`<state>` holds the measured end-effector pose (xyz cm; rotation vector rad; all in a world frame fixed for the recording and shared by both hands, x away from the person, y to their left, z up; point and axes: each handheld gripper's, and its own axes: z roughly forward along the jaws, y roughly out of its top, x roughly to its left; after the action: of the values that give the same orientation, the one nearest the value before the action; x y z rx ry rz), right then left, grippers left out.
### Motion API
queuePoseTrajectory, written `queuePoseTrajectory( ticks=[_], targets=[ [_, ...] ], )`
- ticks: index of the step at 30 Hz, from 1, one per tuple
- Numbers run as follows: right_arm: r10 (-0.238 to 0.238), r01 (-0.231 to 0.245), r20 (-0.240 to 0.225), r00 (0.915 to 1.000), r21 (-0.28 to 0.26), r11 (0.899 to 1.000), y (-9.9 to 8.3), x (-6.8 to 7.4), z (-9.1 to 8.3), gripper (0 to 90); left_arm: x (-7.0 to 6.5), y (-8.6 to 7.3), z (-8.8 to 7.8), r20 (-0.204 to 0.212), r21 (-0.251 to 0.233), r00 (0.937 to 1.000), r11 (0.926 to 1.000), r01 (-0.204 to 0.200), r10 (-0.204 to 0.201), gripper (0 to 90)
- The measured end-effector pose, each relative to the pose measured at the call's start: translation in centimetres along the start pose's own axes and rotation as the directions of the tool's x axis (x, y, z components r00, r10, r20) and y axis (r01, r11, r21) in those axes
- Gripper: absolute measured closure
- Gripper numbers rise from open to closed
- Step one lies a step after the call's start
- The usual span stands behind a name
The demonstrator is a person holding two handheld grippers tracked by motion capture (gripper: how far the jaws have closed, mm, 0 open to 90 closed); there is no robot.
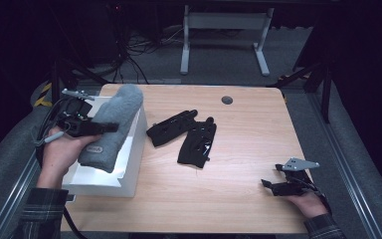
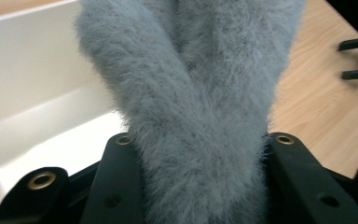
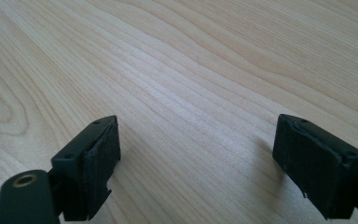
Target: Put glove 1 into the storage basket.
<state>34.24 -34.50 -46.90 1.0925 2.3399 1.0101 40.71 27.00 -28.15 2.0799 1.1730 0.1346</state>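
Left gripper, at the left of the high view, is pinched on a grey fuzzy mitten. In the left gripper view the two black jaws press into the mitten's pile from either side at the bottom of the frame, and the grey fur rises between them to the top edge. The left hand grips the tool from below left.

The mitten hangs tilted over a white open box at the left edge of the table. Its rounded end points toward the upper centre of the high view, and its cuff end, bearing a small label, sits lower left above the box interior. The box's pale inner walls show behind the fur at the left of the left gripper view. Whether the mitten touches the box floor cannot be told.

Right gripper sits at the lower right of the high view, held in the right hand on the bare wood. Its jaws stand spread wide in the right gripper view, with only wood grain between them; nothing is held.

A pair of black gloves lies in the centre of the table, the two overlapping, well apart from both grippers. A small dark round grommet is set into the tabletop near the far edge.
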Motion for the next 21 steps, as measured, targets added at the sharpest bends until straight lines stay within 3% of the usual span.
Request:
queuePoseTrajectory(
  ticks=[5, 12, 13, 15, 21],
  targets=[
    [0.0, 0.0, 0.0, 1.0, 0.0, 1.0, 0.0, 0.0, 0.0, 15.5, 2.4, -1.5, 2.0, 0.003, 0.042, 0.9987, 0.9978, 0.051, -0.051, 63.4],
    [0.0, 0.0, 0.002, 1.0, 0.001, 1.0, 0.0, 0.0, 0.0, 15.5, 4.9, -3.1, 5.2, -0.017, 0.086, 0.9924, 0.9887, 0.123, -0.122, 62.8],
    [0.0, 0.0, 0.003, 1.0, 0.001, 1.0, 0.0, 0.0, 0.0, 15.5, 5.6, -3.6, 6.3, -0.032, 0.112, 0.9887, 0.9825, 0.149, -0.146, 62.6],
    [-0.001, 0.001, 0.003, 1.0, 0.0, 1.0, 0.0, -0.1, 0.0, 15.5, 5.9, -3.9, 6.9, -0.038, 0.122, 0.9879, 0.9806, 0.154, -0.15, 62.2],
    [0.0, 0.0, 0.003, 1.0, 0.0, 1.0, 0.0, -0.1, 0.0, 15.5, 7.6, -5.5, 10.2, -0.057, 0.194, 0.9802, 0.961, 0.197, -0.189, 59.9]
  ],
)
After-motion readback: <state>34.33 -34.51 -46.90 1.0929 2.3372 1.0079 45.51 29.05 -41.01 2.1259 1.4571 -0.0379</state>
